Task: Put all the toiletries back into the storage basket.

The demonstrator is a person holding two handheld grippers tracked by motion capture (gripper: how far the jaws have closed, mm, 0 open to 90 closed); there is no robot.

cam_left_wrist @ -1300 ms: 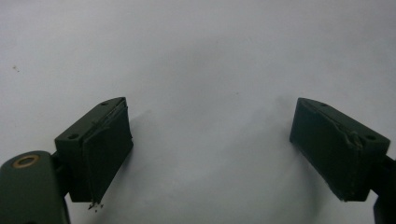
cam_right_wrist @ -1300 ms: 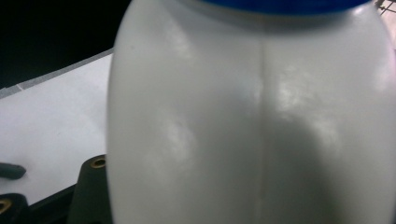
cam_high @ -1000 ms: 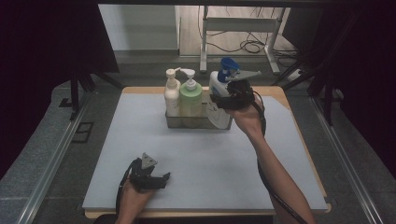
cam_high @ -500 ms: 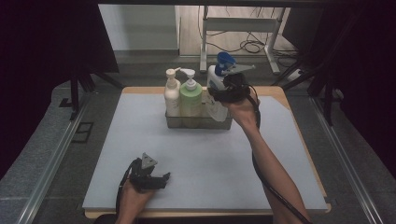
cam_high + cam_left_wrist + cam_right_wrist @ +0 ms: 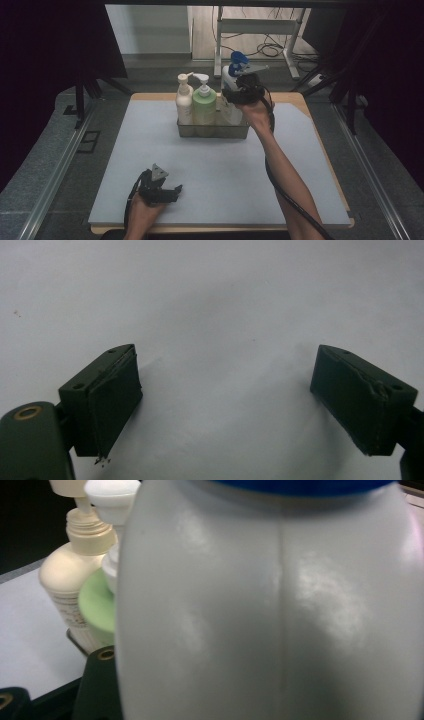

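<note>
White, blue-capped bottle (image 5: 231,80) stood upright in the right gripper (image 5: 243,90), upper centre, above the basket (image 5: 215,131); left gripper (image 5: 161,190) jaws gaped empty.

White bottle (image 5: 229,85) w/ blue cap, upright, at basket (image 5: 212,131) right end.

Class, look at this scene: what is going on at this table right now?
A person works at a table with a tool in each hand. The right tool grips a white bottle with a blue cap, holding it at the right end of a clear bin where a cream pump bottle and a green pump bottle already stand. The left tool rests open on the mat, holding nothing.
</note>
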